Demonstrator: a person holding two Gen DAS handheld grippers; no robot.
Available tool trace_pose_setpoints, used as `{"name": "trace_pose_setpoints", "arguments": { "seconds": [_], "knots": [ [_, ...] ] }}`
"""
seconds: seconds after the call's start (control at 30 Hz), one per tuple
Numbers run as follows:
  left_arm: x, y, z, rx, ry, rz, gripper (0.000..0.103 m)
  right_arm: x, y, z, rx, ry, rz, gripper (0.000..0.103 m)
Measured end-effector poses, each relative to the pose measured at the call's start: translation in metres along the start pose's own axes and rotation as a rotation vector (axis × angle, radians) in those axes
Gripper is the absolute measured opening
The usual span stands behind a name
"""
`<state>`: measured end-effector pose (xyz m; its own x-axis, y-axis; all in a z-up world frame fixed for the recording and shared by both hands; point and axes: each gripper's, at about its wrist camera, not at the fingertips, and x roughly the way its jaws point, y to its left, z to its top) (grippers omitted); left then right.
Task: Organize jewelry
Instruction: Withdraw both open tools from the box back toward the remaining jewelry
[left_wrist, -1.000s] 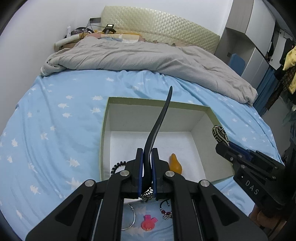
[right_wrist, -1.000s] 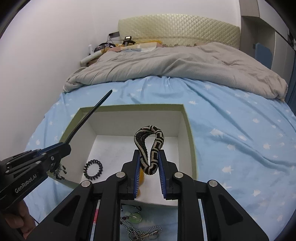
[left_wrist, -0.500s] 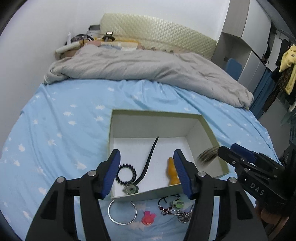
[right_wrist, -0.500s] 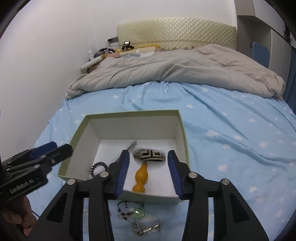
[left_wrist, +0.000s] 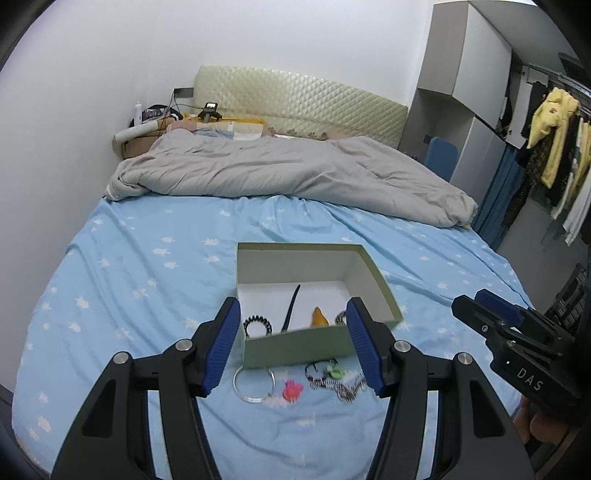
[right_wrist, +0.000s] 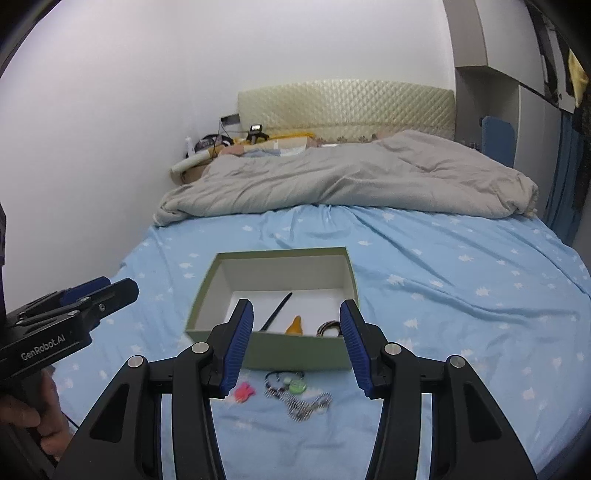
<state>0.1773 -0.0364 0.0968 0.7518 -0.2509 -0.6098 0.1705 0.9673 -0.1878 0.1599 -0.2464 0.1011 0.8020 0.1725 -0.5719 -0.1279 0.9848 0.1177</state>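
Left wrist view: both tools (left_wrist: 291, 345) (right_wrist: 296, 343) now gape empty, hair stick (left_wrist: 290, 312) and woven bracelet (right_wrist: 328, 328) dropped in box (left_wrist: 295, 345).

Both wrist views look down, side by side, sharing the box (left_wrist: 317, 347).

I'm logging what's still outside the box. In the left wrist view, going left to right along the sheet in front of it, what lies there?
silver bangle → pink charm → green pendant → metal chain
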Motion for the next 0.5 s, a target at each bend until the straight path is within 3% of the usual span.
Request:
{"name": "trace_pose_setpoints", "arguments": {
  "seconds": [0.23,0.5],
  "knots": [
    [-0.047,0.003,-0.025,0.002,-0.008,-0.022,0.060,-0.053,0.019,-0.026,-0.007,-0.034,-0.014,0.047],
    [-0.079,-0.001,-0.058,0.020,-0.024,-0.052,0.060,-0.086,0.030,-0.063,-0.003,-0.069,0.002,0.047]
  ]
}}
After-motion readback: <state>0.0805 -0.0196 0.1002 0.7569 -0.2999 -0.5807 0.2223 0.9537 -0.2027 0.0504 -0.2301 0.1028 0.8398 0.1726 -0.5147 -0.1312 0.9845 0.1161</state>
